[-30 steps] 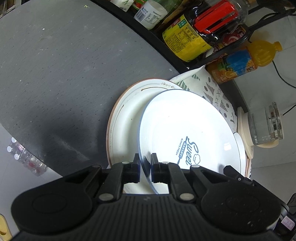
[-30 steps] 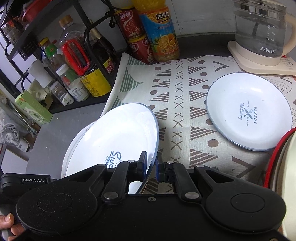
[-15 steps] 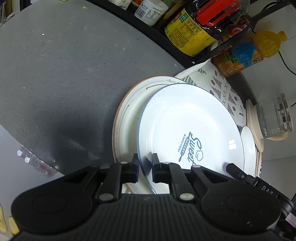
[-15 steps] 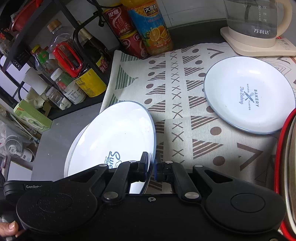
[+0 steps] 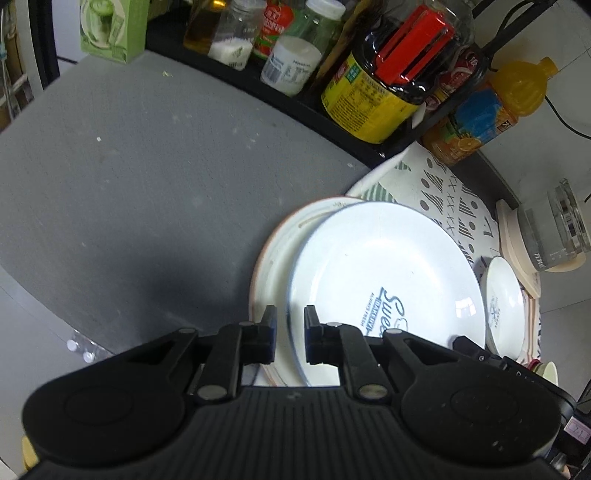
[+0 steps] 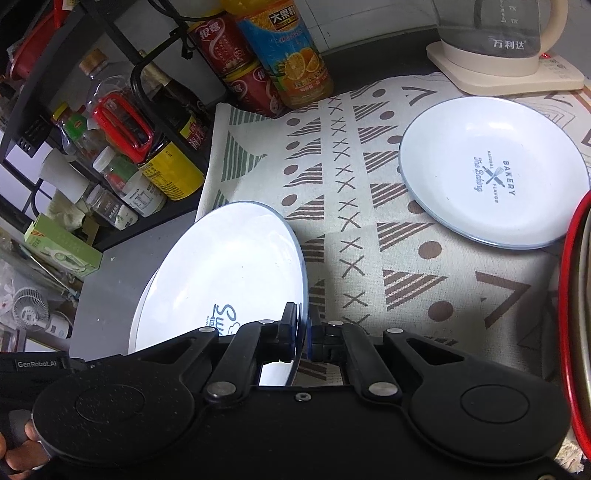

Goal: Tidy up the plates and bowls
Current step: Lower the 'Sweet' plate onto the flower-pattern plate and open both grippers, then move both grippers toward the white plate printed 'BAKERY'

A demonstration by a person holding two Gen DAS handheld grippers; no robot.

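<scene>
Grey countertop (image 5: pixel 147 177) with a black rack (image 5: pixel 258 85) of jars and bottles along the back, patterned cloth (image 6: pixel 369 229) to the right of it, glass kettle (image 6: pixel 502 33) on a cream base at the far corner. Big white plate (image 6: pixel 225 273) with blue "Sweet" print is tilted, its right edge raised, sitting over a brown-rimmed plate (image 5: pixel 277 240) that lies flat on the counter at the cloth's left edge. Right gripper (image 6: pixel 303 332) is clamped on the big plate's near-right rim, rim pinched edge-on between both pads, plate extending away and to the left of the jaws. Left gripper (image 5: pixel 289 334) is at the same plate's near-left rim; its jaws are opening, the blue rim runs through the gap between the pads but neither pad presses it, clear space on both sides. Brown-rimmed plate shows just left of and under the left finger. Small white plate (image 6: pixel 495 173) with "Bakery" print lies flat on the cloth, well apart to the right of the right gripper, near the kettle base. Orange juice bottle (image 6: pixel 288 55) and red cans (image 6: pixel 236 55) stand at the cloth's back edge. Red-rimmed object (image 6: pixel 569 295) at the right edge of the right wrist view, too cropped to identify. Fingers (image 6: pixel 18 443) of a hand show at the lower left of that view, on the left gripper's handle.
</scene>
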